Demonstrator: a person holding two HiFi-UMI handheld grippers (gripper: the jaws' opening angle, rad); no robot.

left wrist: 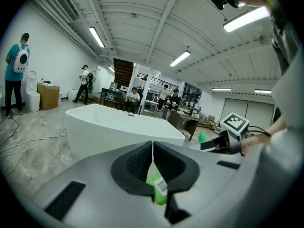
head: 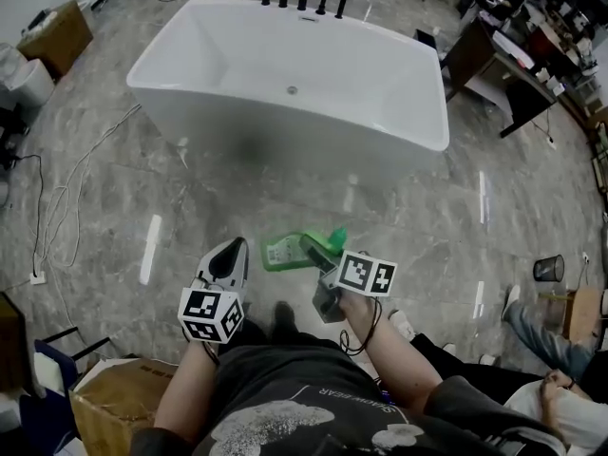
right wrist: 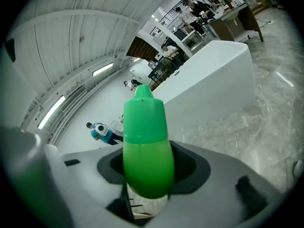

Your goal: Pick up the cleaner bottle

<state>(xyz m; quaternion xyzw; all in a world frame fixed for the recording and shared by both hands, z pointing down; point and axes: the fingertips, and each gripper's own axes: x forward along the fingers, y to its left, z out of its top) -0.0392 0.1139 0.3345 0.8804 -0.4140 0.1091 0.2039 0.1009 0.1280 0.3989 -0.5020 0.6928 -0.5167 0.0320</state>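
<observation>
The cleaner bottle (head: 285, 252) is bright green with a white label and lies roughly level over the floor, held in front of me. My right gripper (head: 318, 251) is shut on it. In the right gripper view the bottle (right wrist: 145, 146) fills the gap between the dark pads (right wrist: 190, 167), its cap pointing away toward the white bathtub (right wrist: 213, 80). My left gripper (head: 231, 248) hovers just left of the bottle, jaws shut with nothing between them. In the left gripper view its closed pads (left wrist: 137, 163) meet in a thin line, and a piece of the bottle (left wrist: 156, 189) shows below them.
The bathtub (head: 313, 126) stands ahead on the grey marble floor, with black taps (head: 304, 3) at its far rim. Cables (head: 66, 188) trail at left. Cardboard boxes (head: 119, 402) sit at lower left, a small bin (head: 548, 268) and a seated person (head: 560, 354) at right.
</observation>
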